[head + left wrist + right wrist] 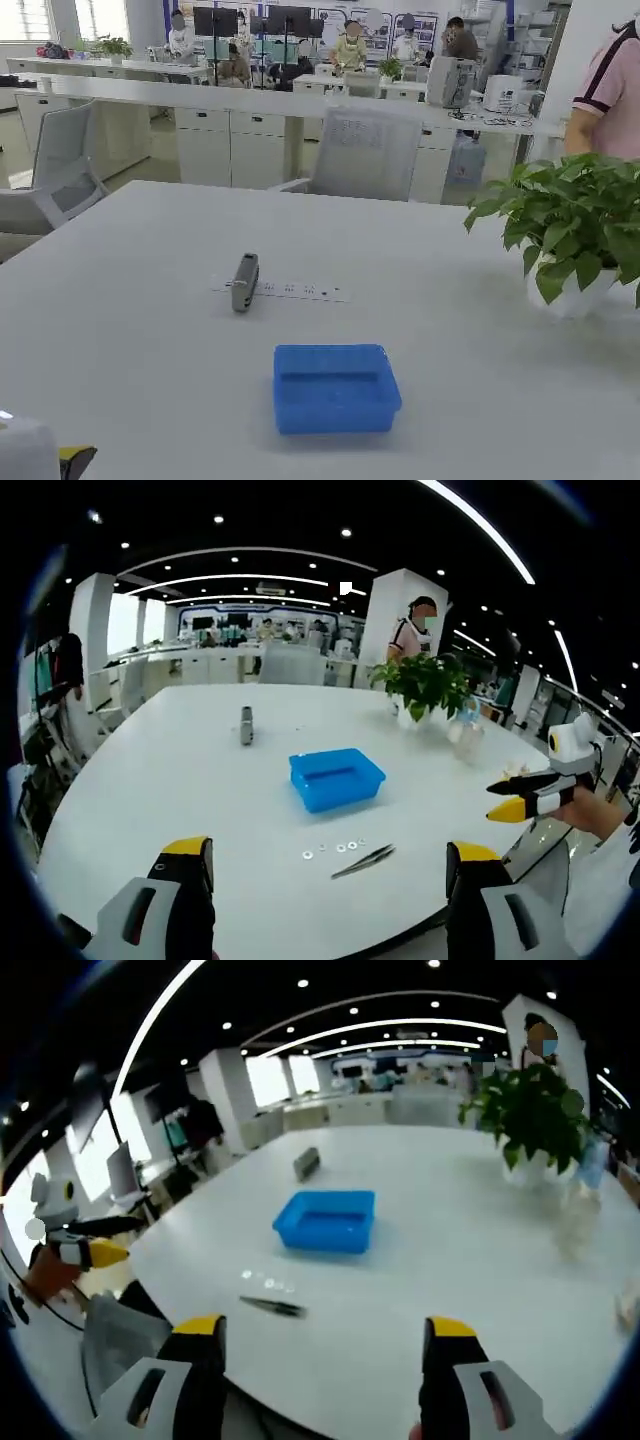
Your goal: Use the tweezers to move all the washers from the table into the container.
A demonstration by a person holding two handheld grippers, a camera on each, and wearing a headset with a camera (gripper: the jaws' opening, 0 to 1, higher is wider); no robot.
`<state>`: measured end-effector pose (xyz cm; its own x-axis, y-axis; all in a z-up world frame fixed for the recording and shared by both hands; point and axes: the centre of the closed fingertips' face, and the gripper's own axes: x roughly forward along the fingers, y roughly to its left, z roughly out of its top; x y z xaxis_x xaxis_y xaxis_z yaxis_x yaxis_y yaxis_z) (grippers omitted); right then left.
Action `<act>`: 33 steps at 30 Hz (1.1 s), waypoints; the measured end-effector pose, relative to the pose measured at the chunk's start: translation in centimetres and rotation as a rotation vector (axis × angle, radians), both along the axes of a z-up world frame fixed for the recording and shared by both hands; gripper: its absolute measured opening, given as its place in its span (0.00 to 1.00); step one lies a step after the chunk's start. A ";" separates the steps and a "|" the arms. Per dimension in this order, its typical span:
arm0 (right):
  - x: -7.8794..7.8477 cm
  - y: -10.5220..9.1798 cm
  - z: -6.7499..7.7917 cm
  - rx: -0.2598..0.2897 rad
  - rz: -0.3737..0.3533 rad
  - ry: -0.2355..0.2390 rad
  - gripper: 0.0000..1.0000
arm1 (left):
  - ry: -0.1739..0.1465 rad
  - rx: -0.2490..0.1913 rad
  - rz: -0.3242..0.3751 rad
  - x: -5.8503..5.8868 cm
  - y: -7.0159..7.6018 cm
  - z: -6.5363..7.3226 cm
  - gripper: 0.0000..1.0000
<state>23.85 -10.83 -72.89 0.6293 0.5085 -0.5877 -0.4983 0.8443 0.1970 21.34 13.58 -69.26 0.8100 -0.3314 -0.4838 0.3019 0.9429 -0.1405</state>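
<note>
Both the left gripper (328, 852) and right gripper (320, 1326) hung released, empty, off the table (150, 780); tweezers (362, 860) and washers (335, 849) lay at the left gripper's twelve o'clock, container (337, 778) beyond.

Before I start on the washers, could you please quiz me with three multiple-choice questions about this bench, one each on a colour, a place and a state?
1. What colour is the container?
A. blue
B. red
C. green

2. Where do the tweezers lie?
A. inside the container
B. on the table beside the washers
C. against the plant pot

3. How is the left gripper?
A. shut on the tweezers
B. shut on a washer
C. open, holding nothing

Answers:
1 A: its walls are plainly blue in the head view.
2 B: the left gripper view shows them on the white top next to the washers, nearer than the container.
3 C: its two jaws stand wide apart with nothing between them.
</note>
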 end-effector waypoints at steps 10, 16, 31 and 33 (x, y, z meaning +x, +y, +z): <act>0.1 0.1 -0.1 -0.004 0.007 0.001 0.78 | 0.005 0.005 -0.013 -0.1 -0.3 -0.2 0.99; 0.1 0.1 -0.1 -0.005 0.010 0.003 0.78 | 0.012 0.006 -0.021 -0.2 -0.5 -0.3 0.99; 0.1 0.4 -0.3 -0.009 0.015 0.003 0.78 | 0.019 0.016 -0.037 -0.3 -0.7 -0.6 0.99; 0.1 0.4 -0.4 -0.012 0.015 0.005 0.78 | 0.021 0.019 -0.039 -0.4 -0.7 -0.7 0.99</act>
